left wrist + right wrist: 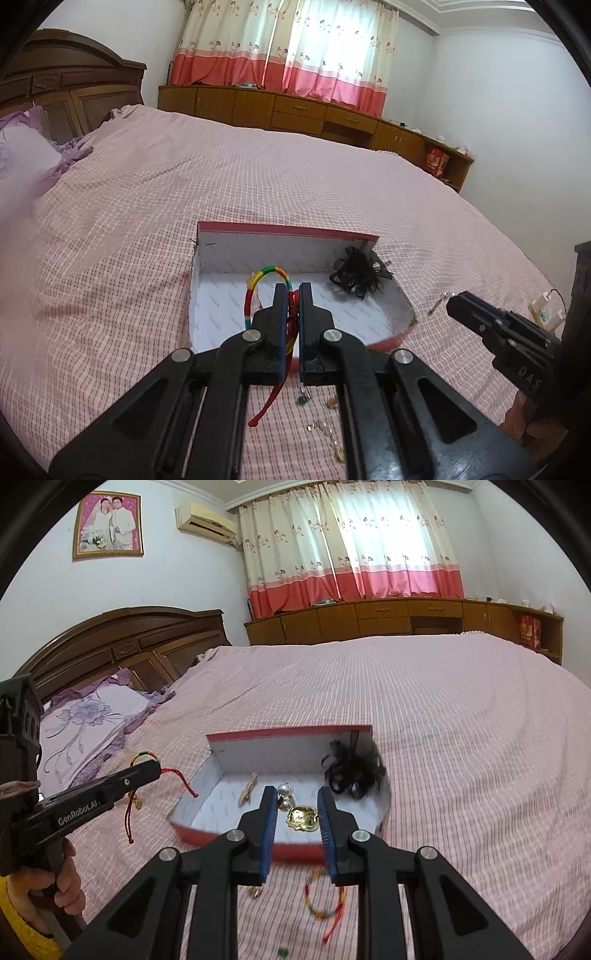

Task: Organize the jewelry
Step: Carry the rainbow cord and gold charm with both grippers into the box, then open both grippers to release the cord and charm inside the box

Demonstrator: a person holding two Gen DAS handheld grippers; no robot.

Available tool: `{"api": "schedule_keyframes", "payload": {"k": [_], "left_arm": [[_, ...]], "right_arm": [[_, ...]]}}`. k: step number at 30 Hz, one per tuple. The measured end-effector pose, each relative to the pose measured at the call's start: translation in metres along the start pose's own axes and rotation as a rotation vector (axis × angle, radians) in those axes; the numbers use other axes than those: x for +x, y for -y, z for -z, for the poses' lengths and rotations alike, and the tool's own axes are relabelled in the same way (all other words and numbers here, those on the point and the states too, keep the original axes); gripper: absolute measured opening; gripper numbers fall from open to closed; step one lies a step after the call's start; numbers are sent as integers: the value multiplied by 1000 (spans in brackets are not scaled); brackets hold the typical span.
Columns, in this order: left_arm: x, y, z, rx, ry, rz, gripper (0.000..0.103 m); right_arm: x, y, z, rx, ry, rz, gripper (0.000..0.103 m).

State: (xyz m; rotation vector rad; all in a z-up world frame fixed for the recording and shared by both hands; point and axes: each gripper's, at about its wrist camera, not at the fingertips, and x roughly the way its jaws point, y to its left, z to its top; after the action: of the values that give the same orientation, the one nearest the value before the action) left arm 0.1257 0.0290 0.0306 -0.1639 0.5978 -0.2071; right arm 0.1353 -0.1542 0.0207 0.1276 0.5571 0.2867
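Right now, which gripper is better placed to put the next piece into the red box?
Left. The left gripper is shut on the rainbow cord bracelet, hanging just in front of the red box. The right gripper is open and holds nothing.

Both your wrist cameras look forward and downward, close above the bed (pixel 147 206); both views share the red box (pixel 284 232) (pixel 288 733).

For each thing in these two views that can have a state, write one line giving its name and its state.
left gripper: shut on the rainbow cord bracelet, lifted
rainbow cord bracelet: gripped, red tails dangling
right gripper: open, empty
red box: open, lid off
black hair piece: in the box's far right corner
second cord bracelet: loose on the bedspread
curtains: drawn
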Motion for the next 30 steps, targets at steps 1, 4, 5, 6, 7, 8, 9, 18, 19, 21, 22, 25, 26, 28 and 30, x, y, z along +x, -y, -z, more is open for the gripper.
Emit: {"api": "schedule_keyframes", "payload": {"k": [1, 4, 5, 6, 7, 8, 9, 18, 19, 21, 22, 25, 26, 28, 30], "left_arm": [[5, 0, -2, 2, -6, -4, 0], [21, -1, -8, -1, -29, -11, 0], [27, -2, -9, -5, -37, -13, 0], [34, -4, -10, -9, -45, -18, 0], [39, -5, -11, -13, -49, -19, 0], [44, -6, -11, -17, -50, -23, 0], [51, -7, -10, -21, -55, -29, 0], [101, -16, -2, -26, -97, -68, 0], [106, -17, -1, -26, -109, -72, 0], [118, -18, 2, -24, -134, -80, 0], [122, -18, 3, -24, -146, -85, 0], [137, -21, 7, -25, -186, -100, 0], [141, -21, 8, -26, -197, -104, 0], [149, -23, 11, -31, -220, -112, 0], [154, -25, 14, -32, -236, -111, 0]], "right_arm": [[4, 1, -3, 1, -3, 2, 24], [23, 6, -13, 14, -20, 20, 24], [31, 9, -16, 22, -29, 26, 24], [36, 12, -17, 27, -32, 32, 24], [42, 13, -19, 31, -34, 38, 24], [50, 15, -20, 34, -36, 43, 24], [55, 17, -21, 34, -39, 51, 24], [110, 28, -17, 24, -123, 109, 24], [115, 28, -16, 21, -132, 113, 24], [126, 30, -15, 13, -158, 124, 24], [131, 30, -14, 10, -167, 127, 24], [145, 33, -11, 6, -200, 137, 24], [149, 34, -10, 5, -208, 139, 24], [155, 35, -9, 5, -221, 146, 24], [160, 38, -7, 9, -234, 151, 24]]}}
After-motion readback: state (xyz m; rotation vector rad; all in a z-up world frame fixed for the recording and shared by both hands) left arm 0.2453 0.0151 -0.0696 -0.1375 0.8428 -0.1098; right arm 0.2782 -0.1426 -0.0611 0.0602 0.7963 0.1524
